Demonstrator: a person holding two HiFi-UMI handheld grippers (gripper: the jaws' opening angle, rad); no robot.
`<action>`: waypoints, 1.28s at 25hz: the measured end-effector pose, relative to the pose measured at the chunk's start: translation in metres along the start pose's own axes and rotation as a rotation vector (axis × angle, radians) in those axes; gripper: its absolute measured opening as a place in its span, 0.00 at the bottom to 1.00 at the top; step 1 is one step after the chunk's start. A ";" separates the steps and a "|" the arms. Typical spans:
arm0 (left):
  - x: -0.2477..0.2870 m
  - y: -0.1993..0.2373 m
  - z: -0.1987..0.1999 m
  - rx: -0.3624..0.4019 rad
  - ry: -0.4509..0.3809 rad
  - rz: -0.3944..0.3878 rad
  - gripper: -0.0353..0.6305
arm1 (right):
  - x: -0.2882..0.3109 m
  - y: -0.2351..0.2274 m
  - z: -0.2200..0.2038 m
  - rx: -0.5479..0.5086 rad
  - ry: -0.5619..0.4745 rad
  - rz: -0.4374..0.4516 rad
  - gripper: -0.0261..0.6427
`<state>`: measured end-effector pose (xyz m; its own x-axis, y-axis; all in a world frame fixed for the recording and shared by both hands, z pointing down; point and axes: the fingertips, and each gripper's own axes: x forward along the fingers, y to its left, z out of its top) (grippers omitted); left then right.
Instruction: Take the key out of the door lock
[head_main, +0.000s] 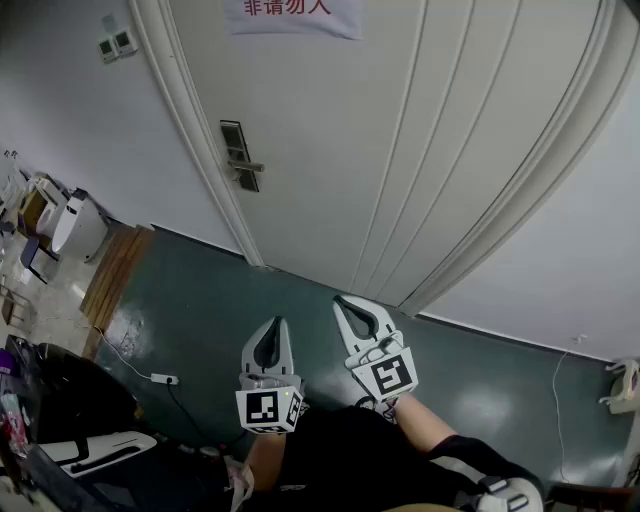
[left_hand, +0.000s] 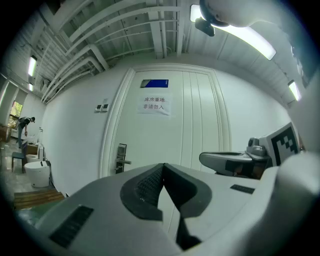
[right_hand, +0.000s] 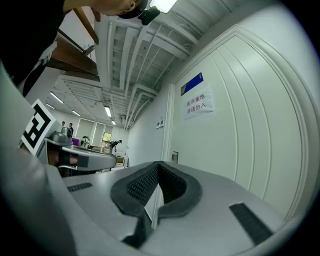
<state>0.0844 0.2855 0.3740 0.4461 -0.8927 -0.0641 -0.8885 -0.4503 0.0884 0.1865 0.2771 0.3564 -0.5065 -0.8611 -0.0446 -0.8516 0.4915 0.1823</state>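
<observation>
A white door (head_main: 420, 140) stands ahead, with a dark lock plate and lever handle (head_main: 241, 157) near its left edge. The lock (left_hand: 121, 158) is small and far off in the left gripper view, and the lock (right_hand: 174, 156) is only a sliver in the right gripper view. No key can be made out at this distance. My left gripper (head_main: 272, 323) is held low over the floor, well short of the door; its jaws are shut and empty. Beside it my right gripper (head_main: 342, 301) sits slightly further forward, its jaws also shut on nothing.
A paper notice (head_main: 292, 15) hangs on the door and wall switches (head_main: 117, 43) sit left of the frame. On the dark green floor lie a wooden board (head_main: 115, 272) and a white power strip (head_main: 163, 379). White furniture (head_main: 75, 222) stands at far left.
</observation>
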 end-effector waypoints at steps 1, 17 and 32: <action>-0.003 0.002 0.000 -0.003 0.005 0.003 0.09 | 0.000 0.004 0.000 0.003 0.008 0.002 0.05; -0.041 0.078 -0.037 -0.119 0.136 -0.047 0.24 | 0.046 0.064 -0.008 0.057 0.040 0.028 0.05; -0.056 0.147 -0.040 -0.145 0.148 -0.025 0.32 | 0.088 0.106 -0.015 0.046 0.075 0.026 0.05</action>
<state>-0.0668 0.2682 0.4301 0.4881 -0.8693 0.0776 -0.8570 -0.4606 0.2310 0.0539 0.2514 0.3867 -0.5181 -0.8546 0.0339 -0.8446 0.5175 0.1372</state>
